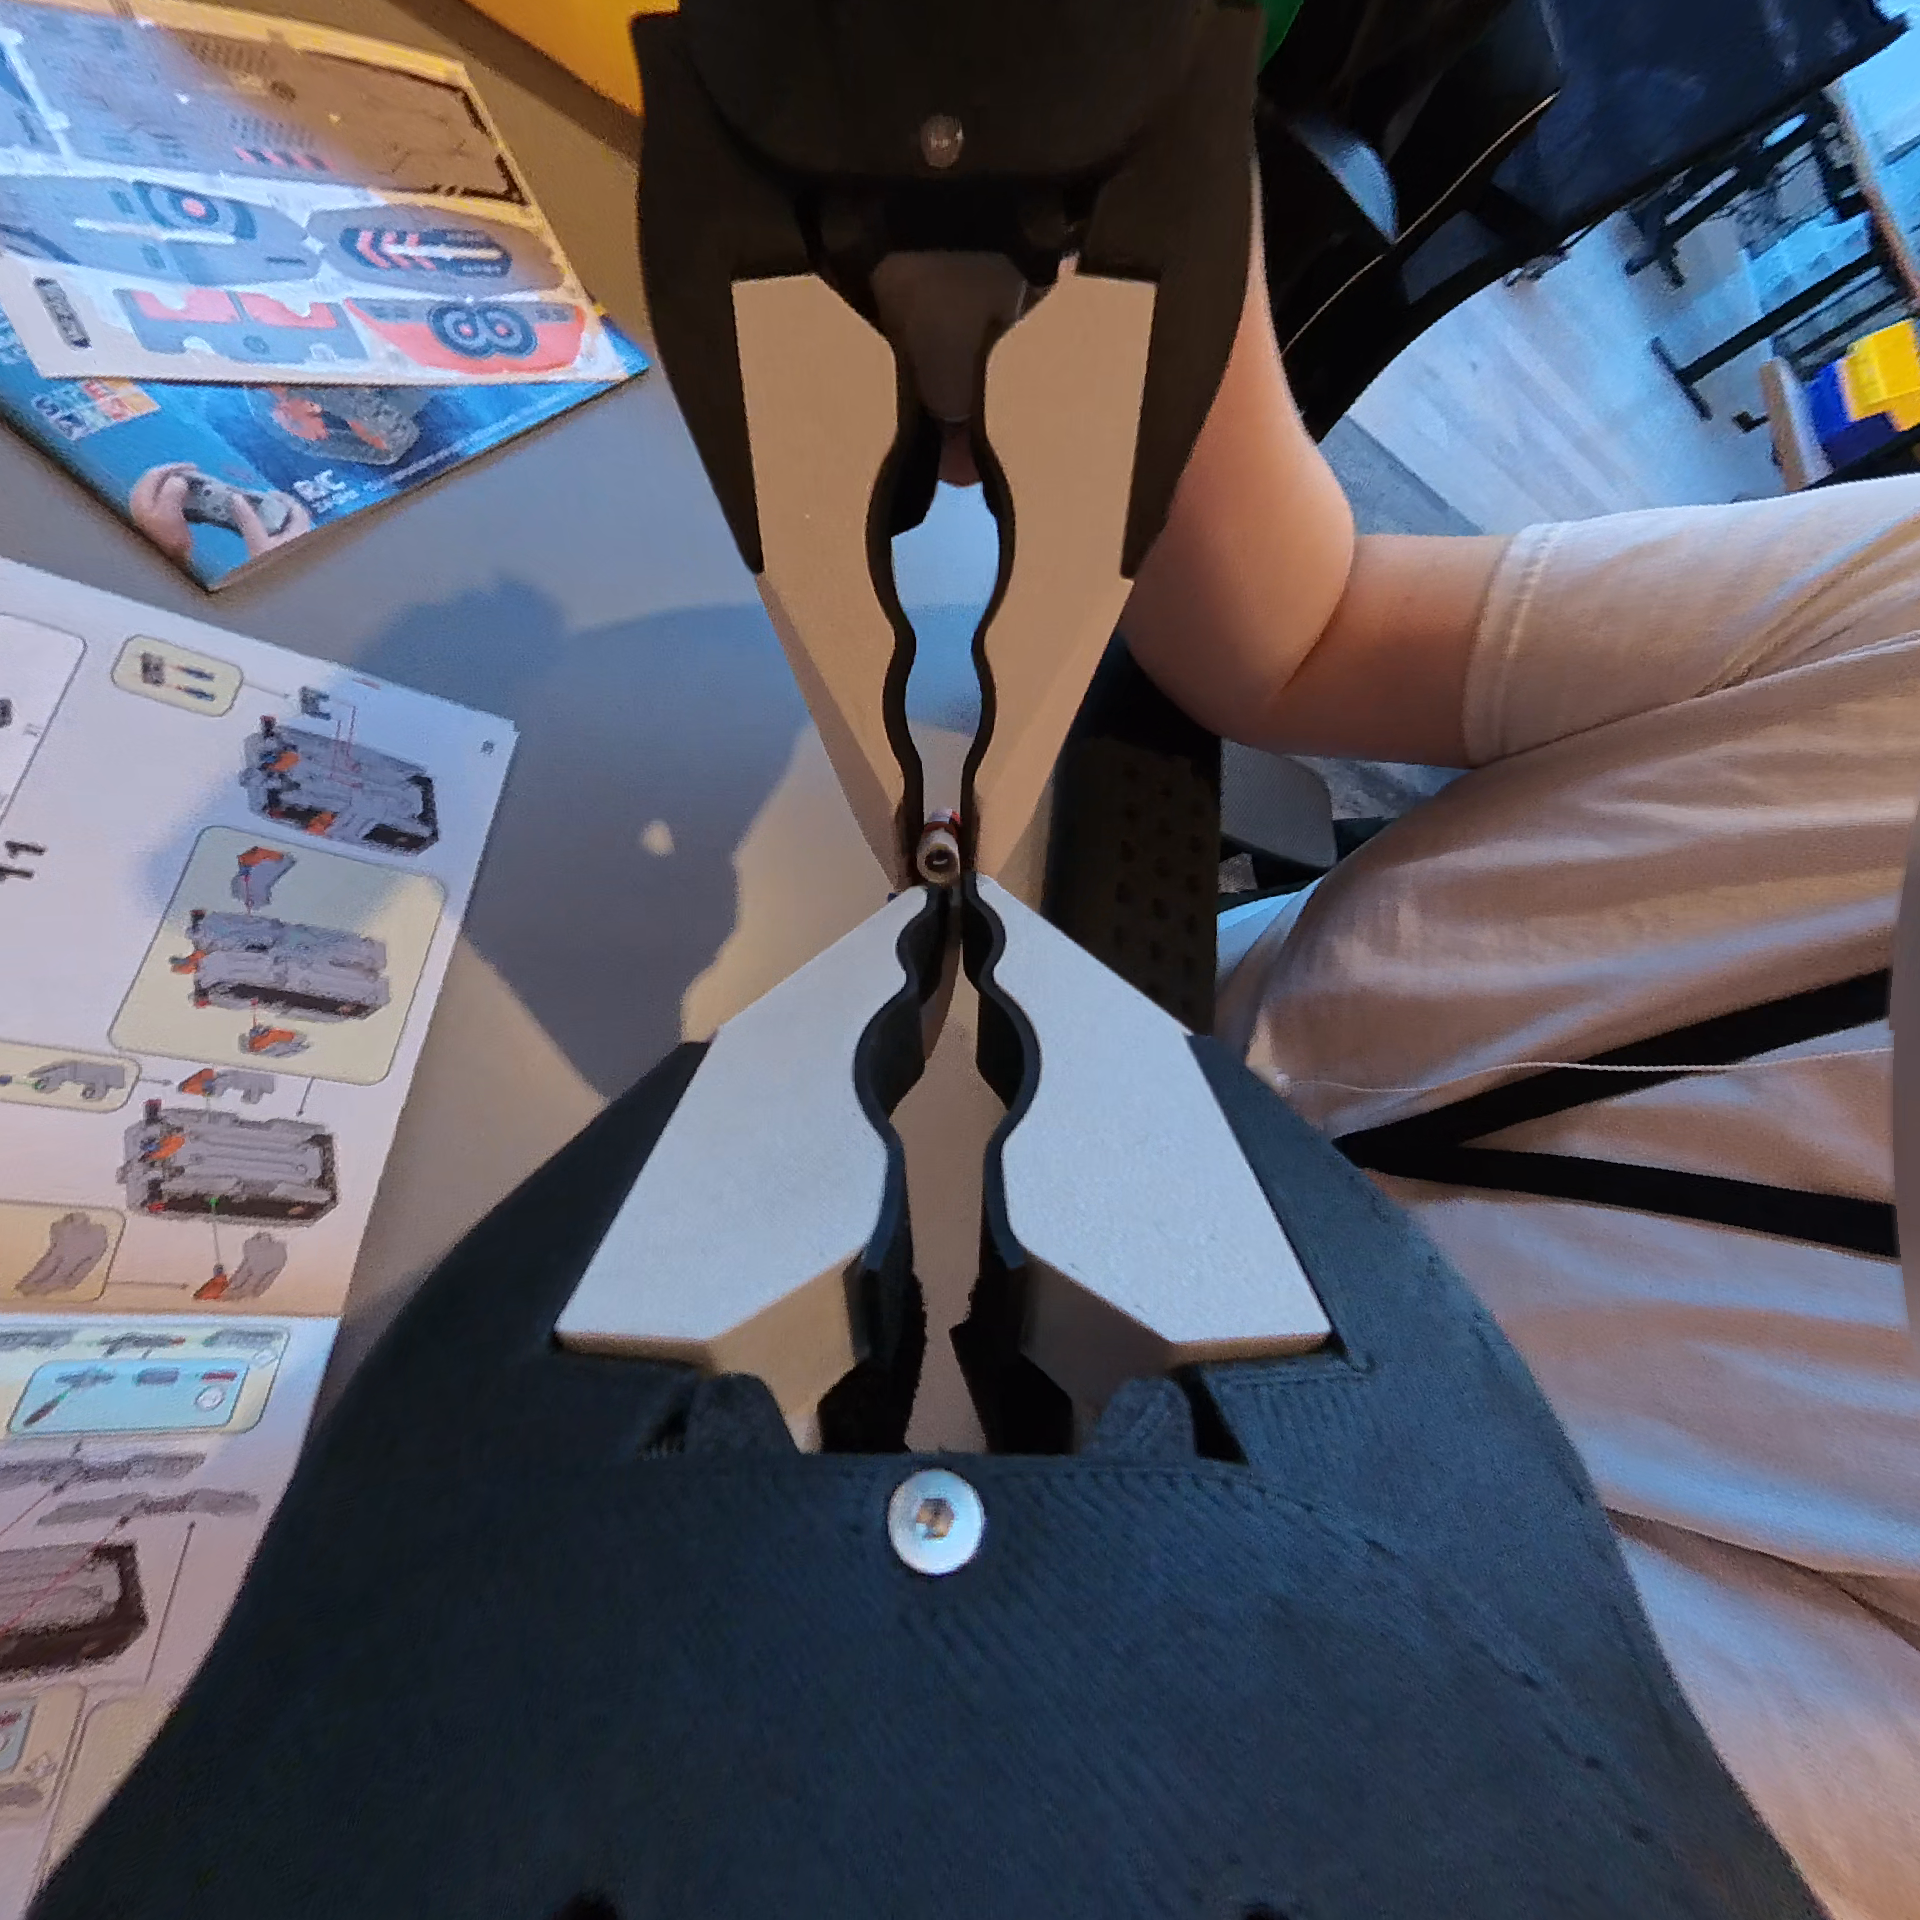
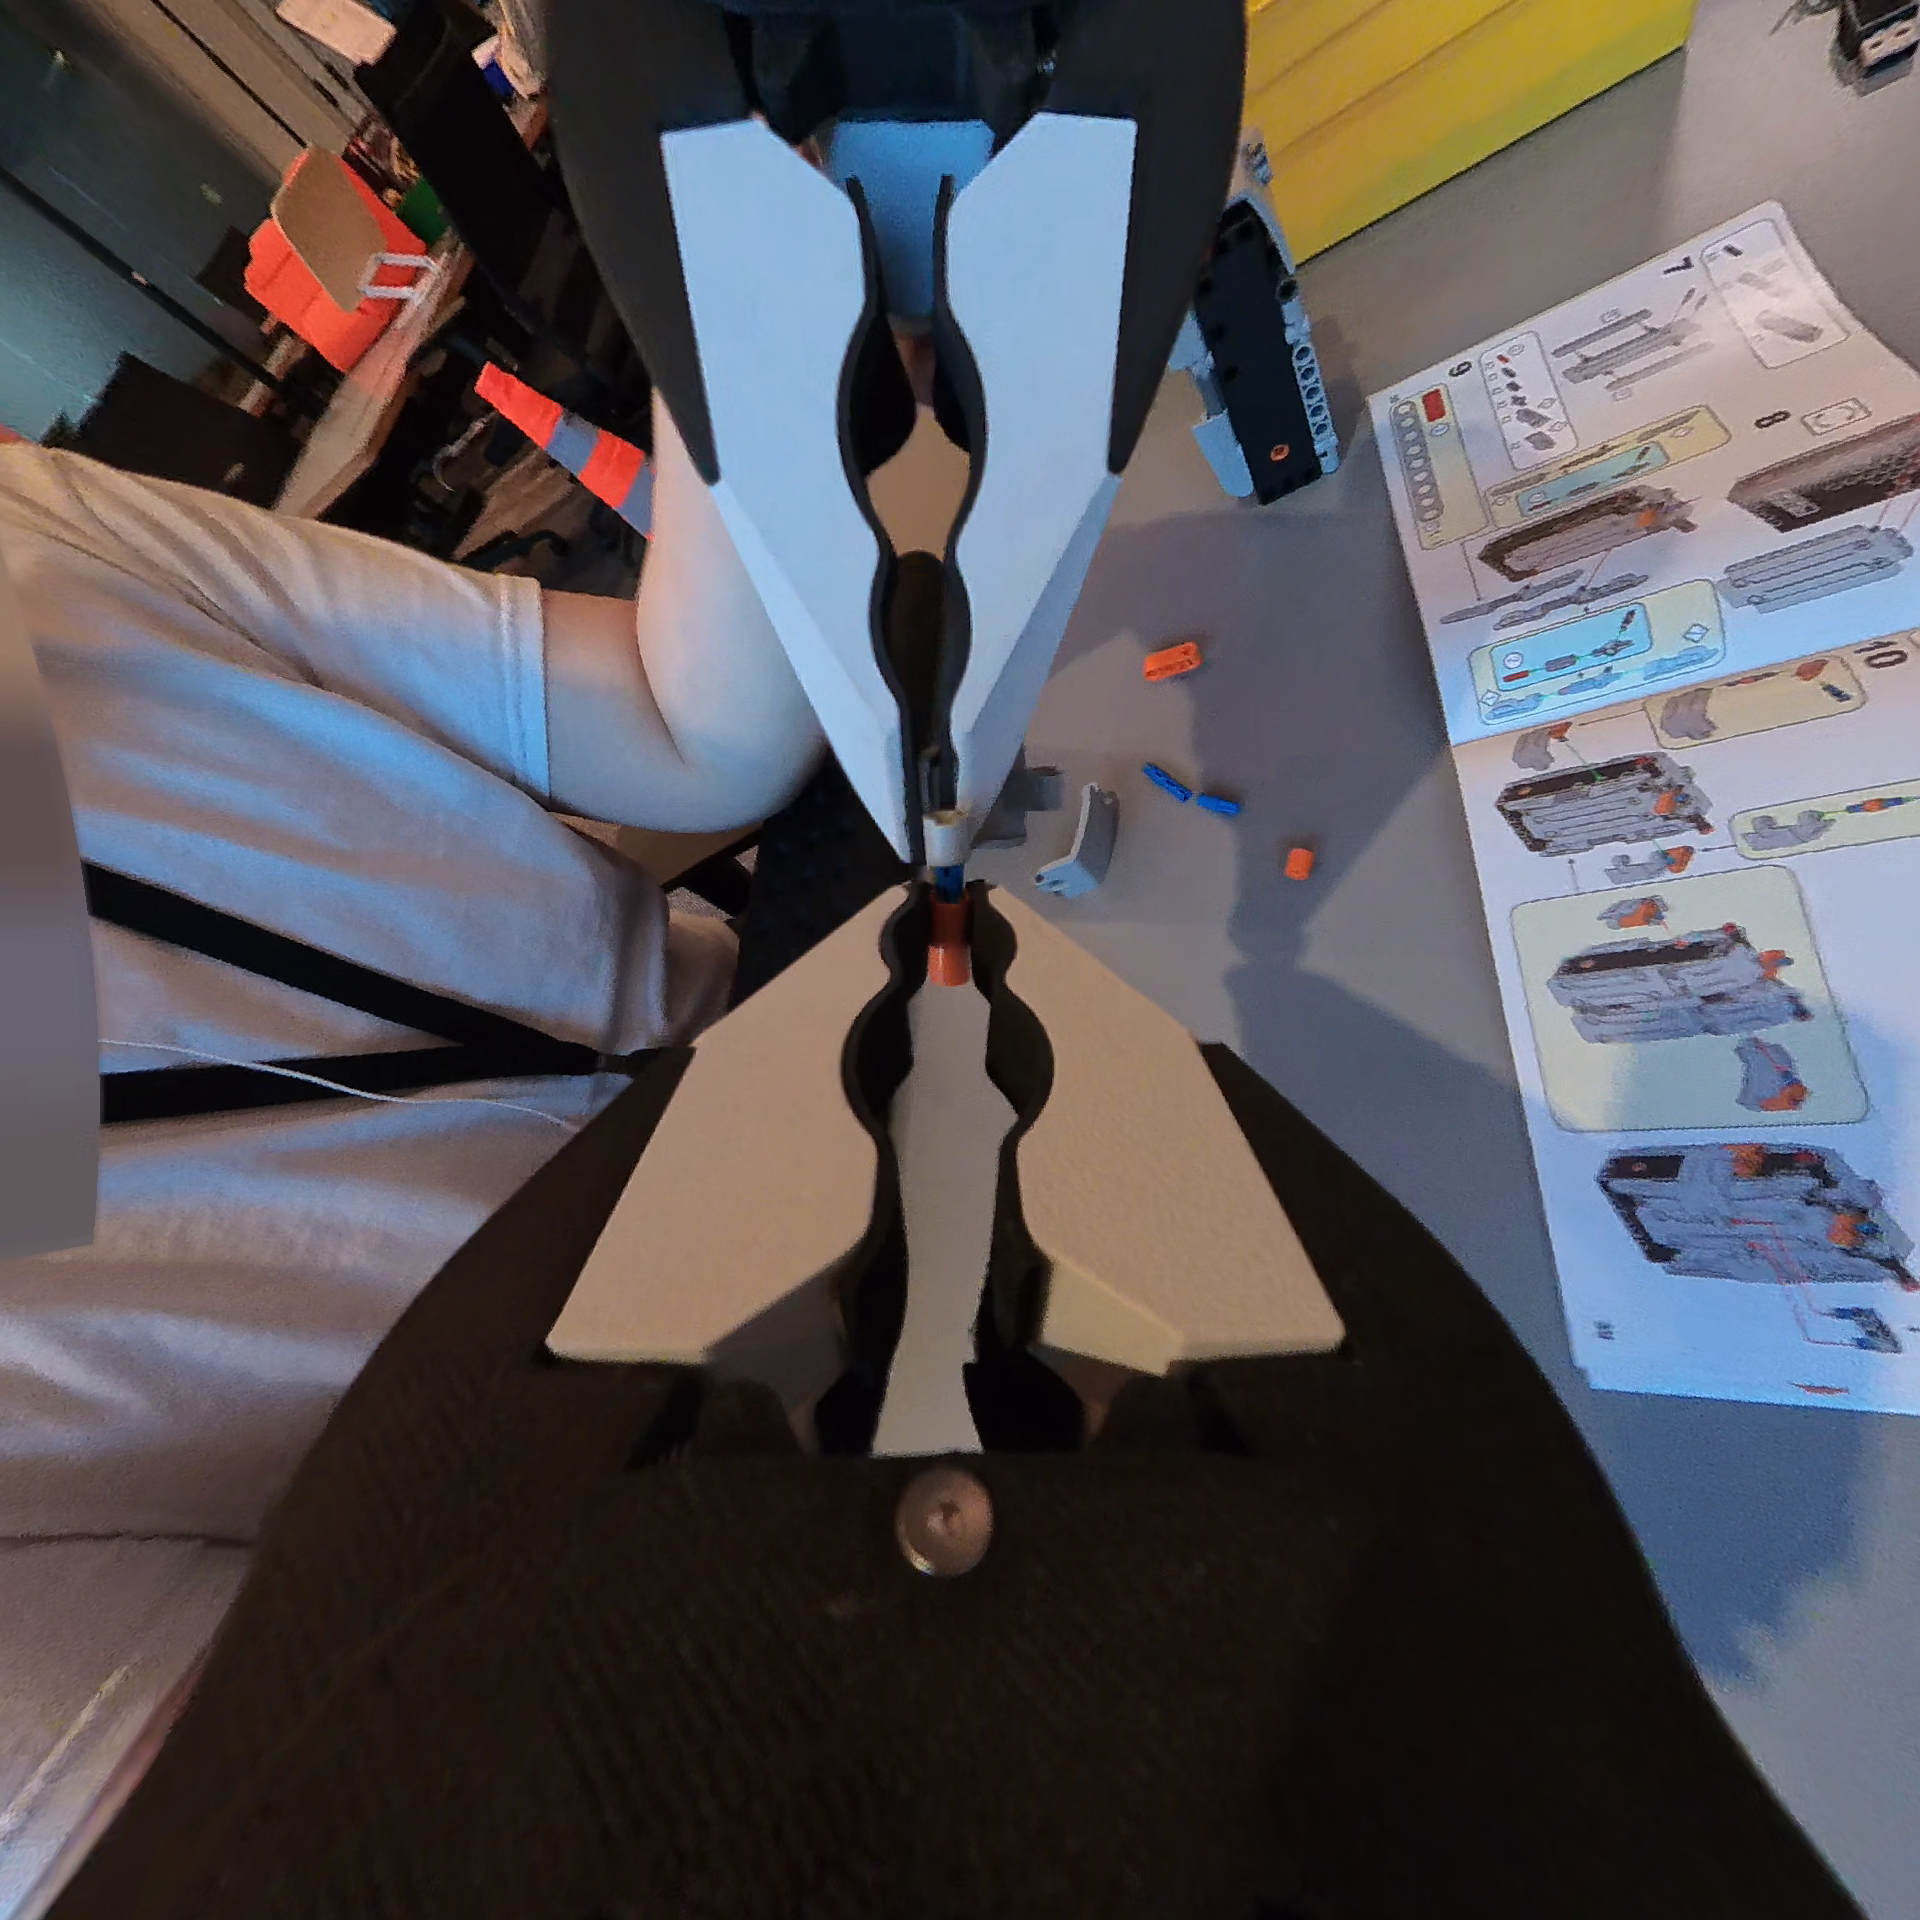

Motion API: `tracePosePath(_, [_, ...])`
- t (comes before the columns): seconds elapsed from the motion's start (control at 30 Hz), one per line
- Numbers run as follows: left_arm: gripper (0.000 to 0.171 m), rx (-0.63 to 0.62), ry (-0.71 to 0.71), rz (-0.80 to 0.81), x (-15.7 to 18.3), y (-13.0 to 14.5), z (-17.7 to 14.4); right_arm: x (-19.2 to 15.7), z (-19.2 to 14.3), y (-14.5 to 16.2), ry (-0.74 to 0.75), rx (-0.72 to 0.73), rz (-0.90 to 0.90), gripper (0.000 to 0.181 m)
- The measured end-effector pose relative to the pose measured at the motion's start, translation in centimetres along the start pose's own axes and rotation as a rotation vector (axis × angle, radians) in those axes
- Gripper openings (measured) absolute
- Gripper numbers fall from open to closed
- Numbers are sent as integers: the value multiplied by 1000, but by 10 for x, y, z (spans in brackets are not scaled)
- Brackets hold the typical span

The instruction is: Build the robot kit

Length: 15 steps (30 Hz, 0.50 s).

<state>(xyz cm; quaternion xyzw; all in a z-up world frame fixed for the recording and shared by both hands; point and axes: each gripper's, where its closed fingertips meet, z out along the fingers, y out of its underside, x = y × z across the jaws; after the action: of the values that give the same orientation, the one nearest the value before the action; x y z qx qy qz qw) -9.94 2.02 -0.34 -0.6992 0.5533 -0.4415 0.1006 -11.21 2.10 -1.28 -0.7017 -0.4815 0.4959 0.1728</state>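
Note:
My two grippers meet tip to tip above the grey table (image 2: 1299, 582). My left gripper (image 1: 951, 891) is shut on a small white cylinder piece (image 1: 940, 858), which pokes out past its tips with its end hole facing the camera. My right gripper (image 2: 948, 906) is shut on a small orange sleeve piece (image 2: 948, 940). A blue pin (image 2: 945, 881) bridges the orange sleeve and the white piece (image 2: 948, 831). In each view the other gripper comes down from the top: the right one (image 1: 943, 821) and the left one (image 2: 940, 844).
An open instruction booklet (image 2: 1683, 831) lies to the right, and also shows in the left wrist view (image 1: 260, 935). Loose orange (image 2: 1171, 661), blue (image 2: 1190, 790) and grey (image 2: 1086, 847) parts and a black-and-grey assembly (image 2: 1257, 364) lie on the table. A yellow box (image 2: 1455, 94) stands behind. A person's pale shirt (image 1: 1610, 935) is close. Only a small space, under 4 cm, lies between the two pairs of fingers.

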Motion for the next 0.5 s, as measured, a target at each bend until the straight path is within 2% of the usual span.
tracePosePath(0.07, [0,-32,-29,-2,-4,5,0,6,4,1,28,-12,-15,6])
tracePosePath(0.17, [0,-64,-46,16,-3,8,-2,3,8,0,-7,-10,-41,5])
tracePosePath(0.27, [0,-108,-99,5,-8,6,-8,8,8,-9,3,48,-98,5])
tracePosePath(0.37, [0,-160,-119,-15,-8,-5,-26,9,4,-31,19,195,-212,5])
tracePosePath(0.5, [1,-237,-140,-14,3,-29,-55,-6,-13,-69,-91,500,-255,4])
